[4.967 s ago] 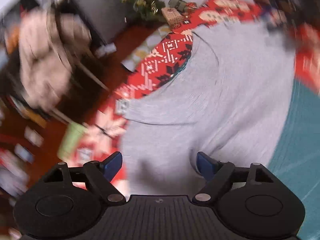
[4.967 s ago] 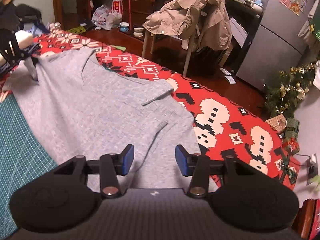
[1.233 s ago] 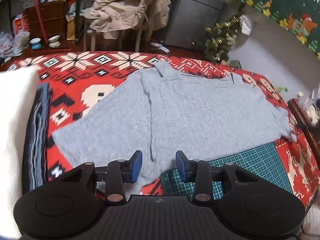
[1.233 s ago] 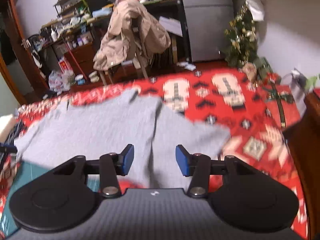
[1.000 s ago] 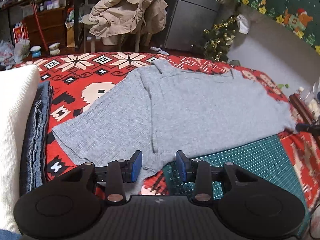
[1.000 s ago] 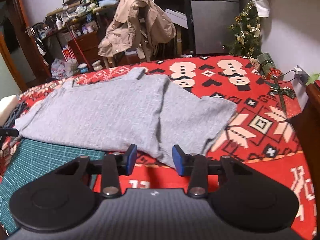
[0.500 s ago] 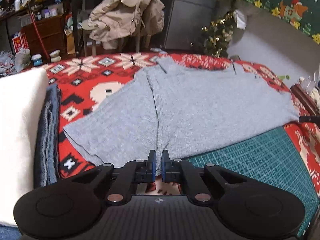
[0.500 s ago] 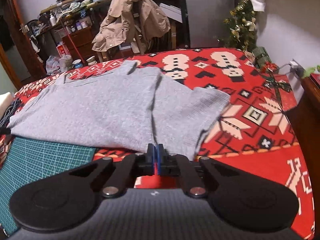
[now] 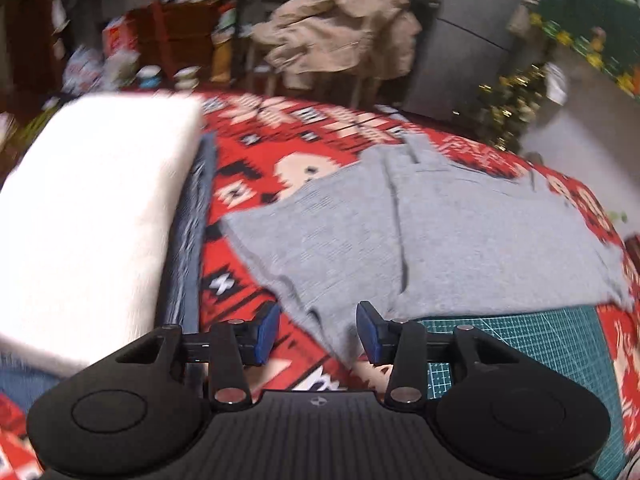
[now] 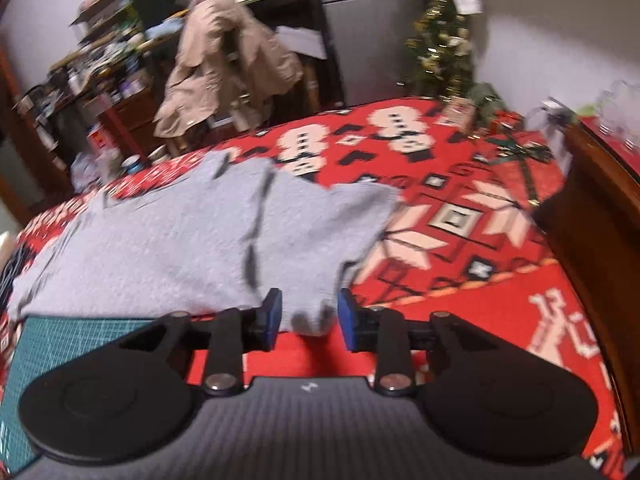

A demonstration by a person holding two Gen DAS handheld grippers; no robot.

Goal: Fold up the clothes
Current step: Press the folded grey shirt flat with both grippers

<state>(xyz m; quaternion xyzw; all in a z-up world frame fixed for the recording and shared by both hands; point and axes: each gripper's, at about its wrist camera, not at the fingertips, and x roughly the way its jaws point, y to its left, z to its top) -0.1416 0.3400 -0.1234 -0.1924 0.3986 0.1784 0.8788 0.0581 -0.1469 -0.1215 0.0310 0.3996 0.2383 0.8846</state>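
The grey knitted short-sleeved top [image 9: 440, 240] lies spread flat across the middle of both frames, on the red patterned Christmas blanket [image 9: 300, 152], its near hem overlapping the green gridded cutting mat [image 9: 520, 332]. No fold shows in it, so the folding is yet to be made. The left gripper [image 9: 318, 328] stands with jaws wide over the lower-centre hem corner. The right gripper [image 10: 306, 318] has jaws apart with hem cloth between them, unpinched. A white folded garment [image 9: 92, 208] fills the left view's left side.
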